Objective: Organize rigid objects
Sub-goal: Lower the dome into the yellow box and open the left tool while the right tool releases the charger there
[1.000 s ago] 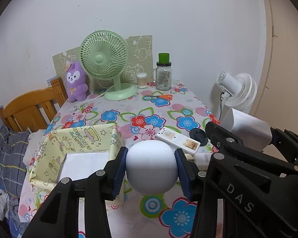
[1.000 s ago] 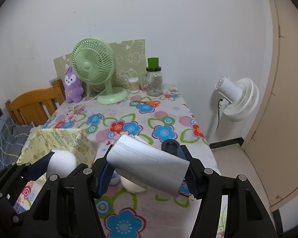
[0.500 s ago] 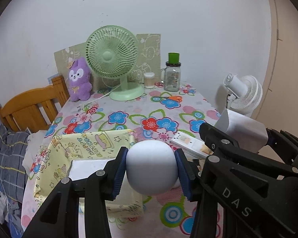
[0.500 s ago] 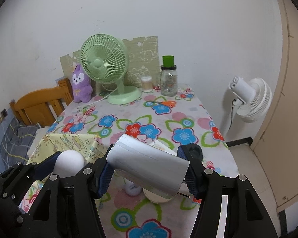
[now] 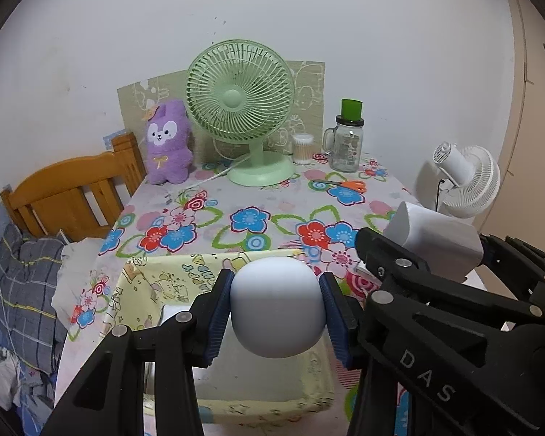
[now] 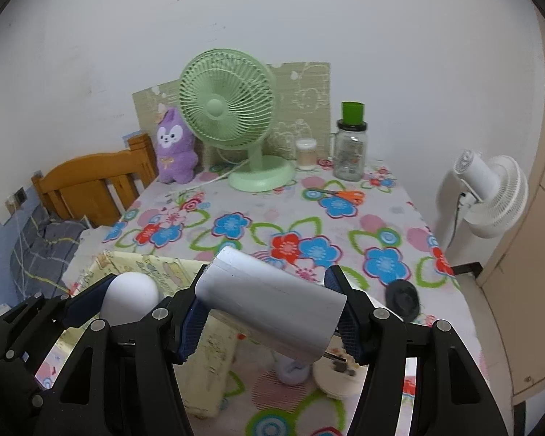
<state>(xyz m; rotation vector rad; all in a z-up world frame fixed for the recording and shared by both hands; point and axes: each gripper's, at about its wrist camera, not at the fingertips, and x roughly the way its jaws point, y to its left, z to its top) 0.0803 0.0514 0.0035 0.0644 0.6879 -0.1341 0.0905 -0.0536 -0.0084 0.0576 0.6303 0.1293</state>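
**Both grippers loaded, over the bin – drop pending**

Item 1: white egg-shaped object (image 5: 278, 307), pinched in L gripper (image 5: 277, 318). Blue pads (image 5: 219, 314) bear on its widest girth, one per side. Surface smooth, matte, rounded; judged rigid shell, prob. light. Curved flanks give pads little flat to bite on, so slip or roll-out is the risk if grip loosens early. Hold at the widest band is the right spot; nearer either end it would squirt out.

Item 2: white cylinder (image 6: 272, 310), clamped across its length in R gripper (image 6: 269, 321), pads on the two ends. Lies tilted, far end higher on the left in the right-wrist view. Looks stiff, smooth-walled; hollow or solid – can't tell. End-to-end hold is secure vs. rolling.

Location: both items held in air, not resting on anything. Egg sits above the yellow printed fabric bin (image 5: 152, 283) at the near edge of the floral tablecloth (image 5: 243, 196). Cylinder is just right of it, partly over the bin's right wall (image 6: 214, 359).

Pose: both grippers pitched downward toward the table, side by side, L close beside R. No hand visible in either view.

Judgement: placement into bin not yet done; release low, since bin walls are soft and may fold.
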